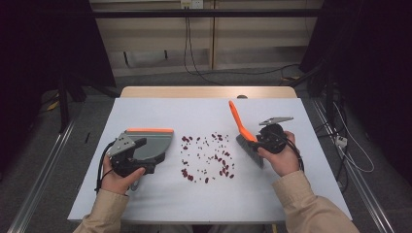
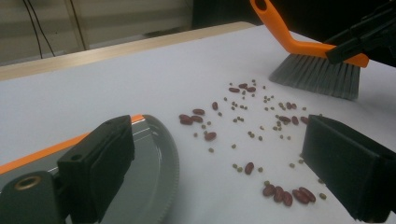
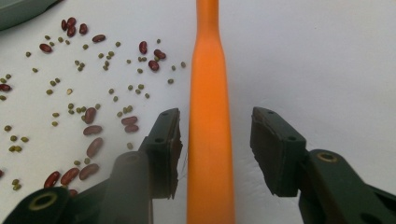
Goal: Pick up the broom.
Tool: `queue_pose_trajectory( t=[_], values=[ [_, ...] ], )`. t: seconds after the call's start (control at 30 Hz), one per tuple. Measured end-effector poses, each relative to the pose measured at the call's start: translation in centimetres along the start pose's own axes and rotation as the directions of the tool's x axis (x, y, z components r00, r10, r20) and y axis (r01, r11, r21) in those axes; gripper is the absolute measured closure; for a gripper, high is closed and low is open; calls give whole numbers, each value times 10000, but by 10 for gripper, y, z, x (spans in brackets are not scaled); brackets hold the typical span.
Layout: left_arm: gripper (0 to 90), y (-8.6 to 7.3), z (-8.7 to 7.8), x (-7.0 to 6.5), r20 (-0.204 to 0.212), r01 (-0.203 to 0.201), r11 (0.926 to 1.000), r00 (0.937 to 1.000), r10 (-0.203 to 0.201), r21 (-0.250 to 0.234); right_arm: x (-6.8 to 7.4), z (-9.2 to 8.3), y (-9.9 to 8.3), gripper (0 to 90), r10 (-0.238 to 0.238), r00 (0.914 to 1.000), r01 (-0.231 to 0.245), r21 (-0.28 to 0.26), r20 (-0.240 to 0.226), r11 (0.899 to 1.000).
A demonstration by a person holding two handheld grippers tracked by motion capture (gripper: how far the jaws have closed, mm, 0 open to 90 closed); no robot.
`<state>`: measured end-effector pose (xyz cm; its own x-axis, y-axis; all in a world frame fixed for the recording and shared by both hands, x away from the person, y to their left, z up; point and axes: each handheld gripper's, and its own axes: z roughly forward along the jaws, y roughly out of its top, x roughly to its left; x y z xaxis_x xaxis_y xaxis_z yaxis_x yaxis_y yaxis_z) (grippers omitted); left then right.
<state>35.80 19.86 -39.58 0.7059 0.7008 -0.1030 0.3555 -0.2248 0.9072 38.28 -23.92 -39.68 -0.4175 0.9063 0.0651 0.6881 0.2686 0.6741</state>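
- Orange-handled brush stands right of the scattered beans, bristles down on the white bench, handle leaning toward the far edge.
- Right gripper has its jaws released: the handle runs between them, a gap showing at the right pad.
- Left gripper is at the grey dustpan, left of the beans; whether it is clenched I cannot tell.
- Bare bench lies far of the beans.
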Motion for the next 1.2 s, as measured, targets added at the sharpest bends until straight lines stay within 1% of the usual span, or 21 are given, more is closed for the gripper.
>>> queue_pose_trajectory(
  t=[0.07, 0.2, 0.27, 0.3, 0.33, 0.37, 0.43, 0.5, 0.57, 0.63, 0.7, 0.77, 0.83, 0.9, 0.97, 1.03, 1.1, 1.2],
  values=[
    [90, -1, -2, 0, 2, 24, 10000, 10000, -24, -37, 0, 2, -1, 609, -58, 9999, 58, 76, 95, 10000],
    [90, -4, -6, 2, -37, 7, 10000, 10000, -7, -18, 1, 7, -2, 685, -195, 9997, 192, 267, 130, 9995],
    [90, -7, -8, 4, -71, 13, 10000, 10000, -13, 48, 2, 12, -5, 695, -347, 9991, 331, 620, 247, 9975],
    [89, -8, -9, 4, -88, 71, 10000, 9999, -70, 57, 3, 14, -6, 701, -375, 9988, 355, 646, 299, 9973],
    [89, -9, -10, 5, -101, 83, 10000, 9999, -82, 50, 2, 14, -6, 704, -263, 9994, 252, 542, 205, 9982],
    [89, -9, -11, 5, -110, 96, 9999, 9999, -95, 30, 2, 14, -5, 705, -230, 9996, 221, 561, 166, 9982],
    [89, -10, -14, 7, -158, 77, 10000, 9998, -76, 32, 1, 13, -5, 706, -39, 9998, 29, 461, 216, 9989],
    [89, -12, -16, 9, -198, 95, 10000, 9998, -95, 27, -1, 13, -5, 707, 135, 9998, -139, 228, 174, 9996],
    [88, -14, -17, 10, -203, 102, 9999, 9997, -100, 56, -3, 11, -4, 708, 453, 9989, -452, -14, 81, 9990],
    [85, -16, -18, 11, -214, 174, 9998, 9996, -172, 73, -4, 11, -3, 708, 337, 9994, -333, -275, 127, 9991],
    [83, -17, -19, 13, -228, 178, 9998, 9996, -175, 123, -5, 12, -1, 709, 438, 9990, -438, -643, -19, 9970],
    [83, -19, -19, 14, -242, 201, 9997, 9995, -197, 158, -5, 13, 1, 709, 454, 9990, -452, -986, -4, 9941],
    [82, -20, -19, 14, -227, 326, 9994, 9992, -323, 116, -6, 15, 5, 709, 464, 9989, -461, -1247, -3, 9911],
    [81, -20, -20, 14, -232, 298, 9995, 9993, -295, 114, -7, 19, 9, 709, 350, 9994, -353, -1353, -44, 9902],
    [79, -20, -20, 14, -211, 282, 9995, 9994, -279, 122, -10, 25, 13, 709, 358, 9994, -357, -1490, -21, 9882],
    [76, -21, -20, 15, -172, 229, 9997, 9996, -227, 107, -13, 31, 17, 709, 268, 9996, -272, -1591, -48, 9869],
    [71, -21, -21, 15, -143, 261, 9996, 9996, -259, 141, -14, 37, 20, 709, 210, 9997, -191, -1608, 104, 9868],
    [60, -22, -21, 17, -46, 214, 9996, 9998, -214, 165, -16, 45, 23, 709, 194, 9998, -182, -1710, 49, 9851]
  ],
)
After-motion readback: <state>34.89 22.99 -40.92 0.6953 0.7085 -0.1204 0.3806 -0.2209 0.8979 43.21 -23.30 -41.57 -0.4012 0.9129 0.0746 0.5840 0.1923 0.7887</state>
